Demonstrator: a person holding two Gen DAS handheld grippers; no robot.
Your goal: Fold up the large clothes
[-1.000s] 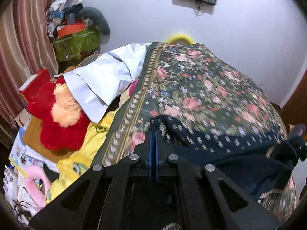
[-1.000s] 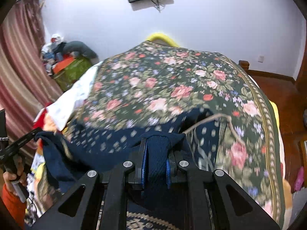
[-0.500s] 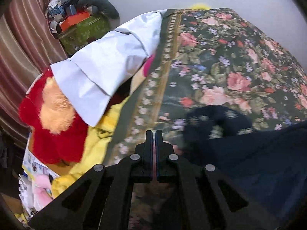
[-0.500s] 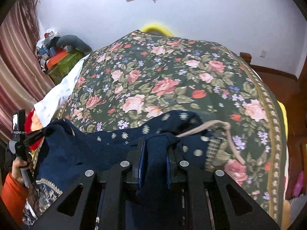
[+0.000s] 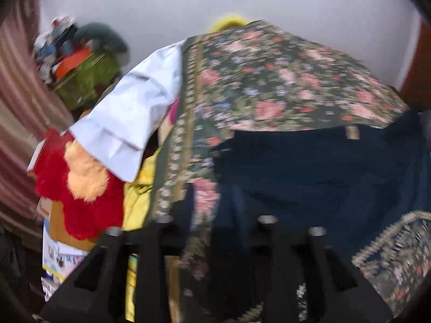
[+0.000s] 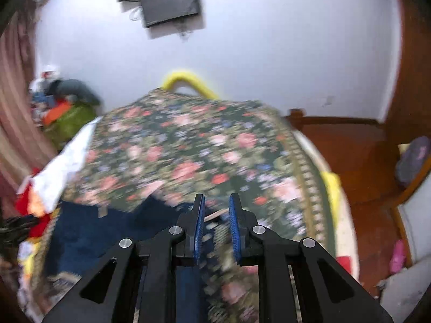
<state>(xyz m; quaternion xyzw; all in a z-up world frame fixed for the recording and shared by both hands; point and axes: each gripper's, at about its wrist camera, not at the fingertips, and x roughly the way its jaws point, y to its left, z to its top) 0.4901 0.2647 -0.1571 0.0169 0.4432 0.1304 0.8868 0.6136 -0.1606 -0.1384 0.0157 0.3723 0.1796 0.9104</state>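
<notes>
Since the floral bed (image 5: 269, 80) serves as the folding surface, the navy garment (image 5: 309, 167) lies spread at lower right; the left hand-held gripper (image 5: 215, 210), jaws just opening, and the narrowly parted right hand-held gripper (image 6: 216, 215) pinch nothing, apparently letting the fold settle
</notes>
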